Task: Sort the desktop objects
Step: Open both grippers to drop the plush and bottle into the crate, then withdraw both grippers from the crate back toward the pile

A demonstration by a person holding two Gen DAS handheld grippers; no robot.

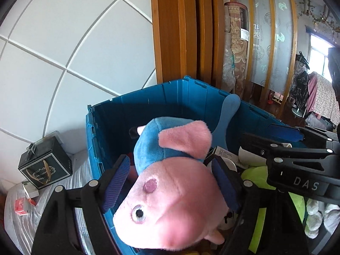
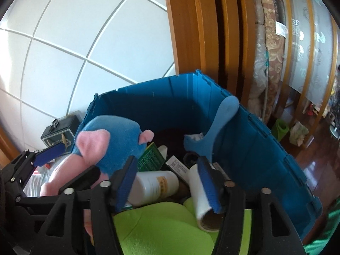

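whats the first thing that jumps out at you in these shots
A pink and blue plush pig fills the left wrist view, sitting between the left tongs over a blue crate. Inside the crate lie a lime green cushion, a white bottle and a lint roller, under the open right tongs.

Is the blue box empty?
No, the blue box holds a white bottle, a lint roller and something lime green.

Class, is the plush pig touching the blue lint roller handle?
Apart. The right wrist view shows the plush pig left of the lint roller handle, with crate wall visible between them.
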